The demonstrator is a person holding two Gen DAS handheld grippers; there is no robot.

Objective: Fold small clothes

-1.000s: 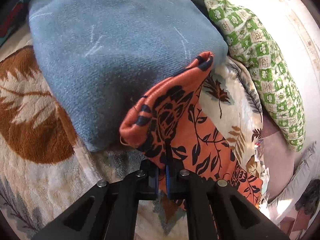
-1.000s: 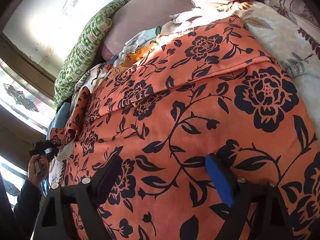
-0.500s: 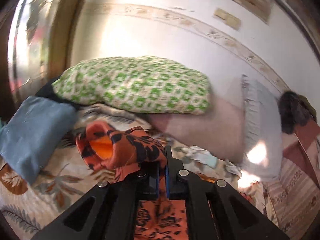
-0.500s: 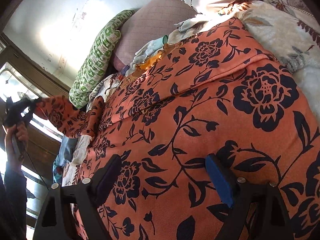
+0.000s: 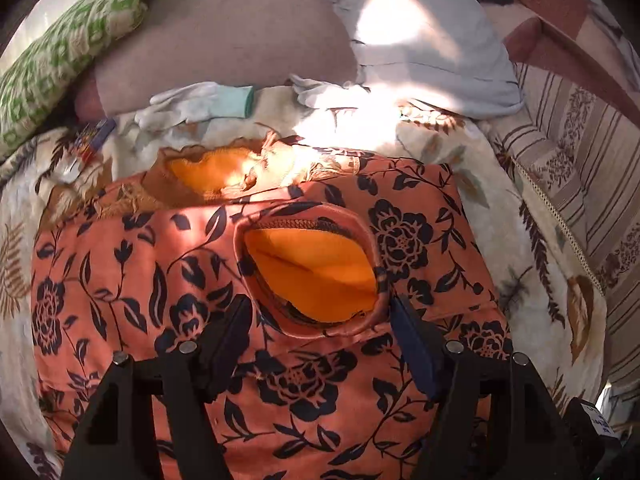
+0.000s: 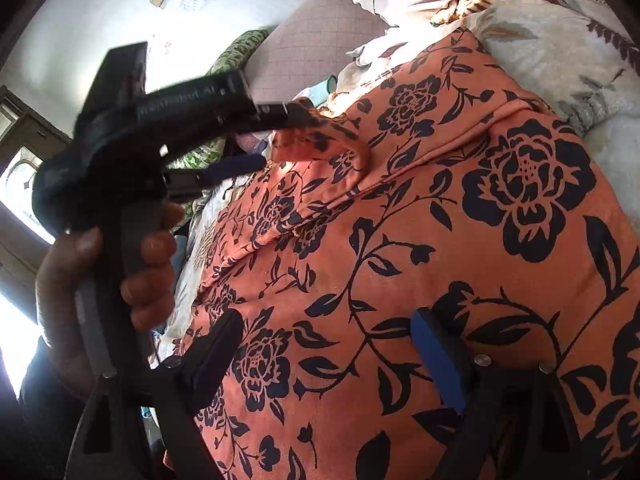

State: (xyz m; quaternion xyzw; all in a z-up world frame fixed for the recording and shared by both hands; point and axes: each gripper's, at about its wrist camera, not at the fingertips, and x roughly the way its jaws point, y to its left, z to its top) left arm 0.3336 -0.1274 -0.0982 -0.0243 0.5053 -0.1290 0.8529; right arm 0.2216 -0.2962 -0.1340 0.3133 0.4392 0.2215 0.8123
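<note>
An orange garment with black flowers [image 5: 140, 280] lies spread on the bed, and it fills the right wrist view [image 6: 440, 240]. One sleeve is folded over the body, its cuff [image 5: 312, 268] gaping with a bright orange lining. My left gripper [image 5: 320, 340] hovers over that cuff with its jaws opening; the cuff lies between the fingers and the pads stand off it. In the right wrist view a person's hand [image 6: 100, 264] holds the left gripper [image 6: 268, 140], the sleeve end sliding off its upper finger. My right gripper [image 6: 328, 348] is open over the garment's body, gripping nothing.
Along the head of the bed lie a green patterned pillow [image 5: 68, 40], a dusty pink pillow [image 5: 224, 32] and a grey pillow [image 5: 420, 40]. White gloves [image 5: 192, 100] lie behind the garment on the leaf-print bedspread [image 5: 500, 184]. Striped fabric [image 5: 580, 160] is at the right.
The left gripper carried the sleeve from beside the blue cushion up and across onto the garment's body, rolled over, and its jaws came apart off the cloth. The right gripper stayed put.
</note>
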